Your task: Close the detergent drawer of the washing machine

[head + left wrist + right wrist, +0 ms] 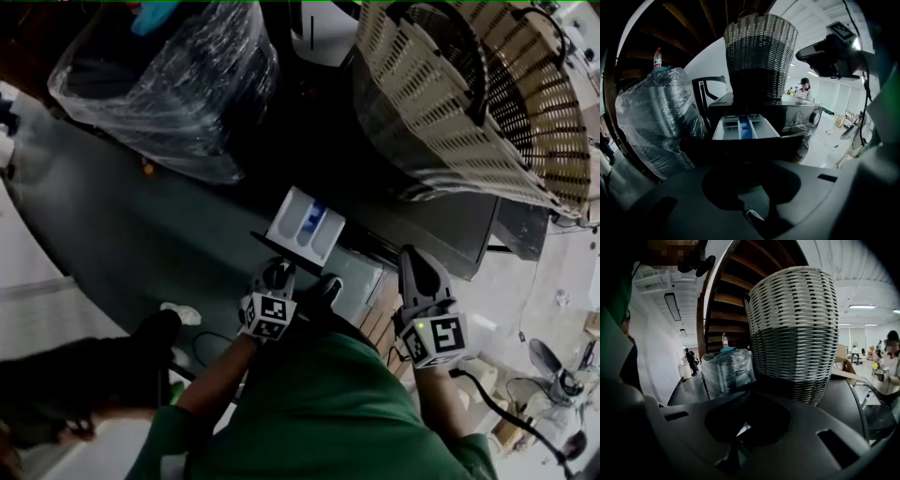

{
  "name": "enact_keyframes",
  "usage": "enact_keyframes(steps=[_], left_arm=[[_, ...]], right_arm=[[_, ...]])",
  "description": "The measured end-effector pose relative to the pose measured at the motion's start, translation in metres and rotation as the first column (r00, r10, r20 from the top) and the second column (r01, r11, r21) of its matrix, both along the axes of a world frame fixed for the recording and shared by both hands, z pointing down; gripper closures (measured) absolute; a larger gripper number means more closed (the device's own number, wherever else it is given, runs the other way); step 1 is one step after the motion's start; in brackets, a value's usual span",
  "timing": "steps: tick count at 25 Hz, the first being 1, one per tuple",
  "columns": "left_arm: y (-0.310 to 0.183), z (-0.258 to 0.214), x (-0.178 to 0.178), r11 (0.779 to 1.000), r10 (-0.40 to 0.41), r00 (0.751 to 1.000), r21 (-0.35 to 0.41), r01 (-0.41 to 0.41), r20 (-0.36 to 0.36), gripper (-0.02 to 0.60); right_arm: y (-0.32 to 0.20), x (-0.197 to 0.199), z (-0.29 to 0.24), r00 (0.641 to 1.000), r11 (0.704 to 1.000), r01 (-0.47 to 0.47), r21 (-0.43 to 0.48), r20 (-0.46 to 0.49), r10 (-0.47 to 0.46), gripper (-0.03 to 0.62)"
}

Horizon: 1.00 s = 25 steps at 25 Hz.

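While the detergent drawer point(306, 225) stands pulled well out of the washing machine point(450, 234), with its white and blue compartments open to view, the closing is not yet done. The left gripper point(277, 274) is just before the drawer's dark front panel, its jaws together with nothing between them; I cannot tell if it touches the panel. The right gripper point(411, 258) hangs beside it, near the machine's front and apart from the drawer, its jaws also together and empty. I judge that the whole push inward is left to do, until the panel sits flush with the machine.
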<state>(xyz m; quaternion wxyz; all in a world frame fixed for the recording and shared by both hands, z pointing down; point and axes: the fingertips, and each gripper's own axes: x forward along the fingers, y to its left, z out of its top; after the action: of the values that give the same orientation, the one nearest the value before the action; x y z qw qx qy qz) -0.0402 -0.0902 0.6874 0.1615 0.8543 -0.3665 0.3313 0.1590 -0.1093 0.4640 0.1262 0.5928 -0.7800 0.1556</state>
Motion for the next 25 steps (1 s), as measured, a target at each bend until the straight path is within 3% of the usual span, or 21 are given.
enact_keyframes(steps=[8, 15, 25], left_arm=[[-0.002, 0.002, 0.004, 1.000, -0.019, 0.999, -0.017, 0.019, -0.028, 0.486], [-0.030, 0.000, 0.020, 1.000, -0.011, 0.998, 0.016, 0.012, -0.057, 0.486], [-0.080, -0.005, 0.054, 0.998, 0.034, 0.996, 0.059, -0.030, -0.079, 0.486]], right_arm=[[-0.014, -0.007, 0.007, 1.000, 0.999, -0.011, -0.033, 0.001, 0.011, 0.571], [-0.024, -0.021, 0.006, 1.000, 0.999, 0.026, -0.044, -0.008, -0.026, 0.571], [-0.036, 0.005, -0.003, 0.999, 0.998, -0.041, -0.046, -0.027, 0.040, 0.571]])
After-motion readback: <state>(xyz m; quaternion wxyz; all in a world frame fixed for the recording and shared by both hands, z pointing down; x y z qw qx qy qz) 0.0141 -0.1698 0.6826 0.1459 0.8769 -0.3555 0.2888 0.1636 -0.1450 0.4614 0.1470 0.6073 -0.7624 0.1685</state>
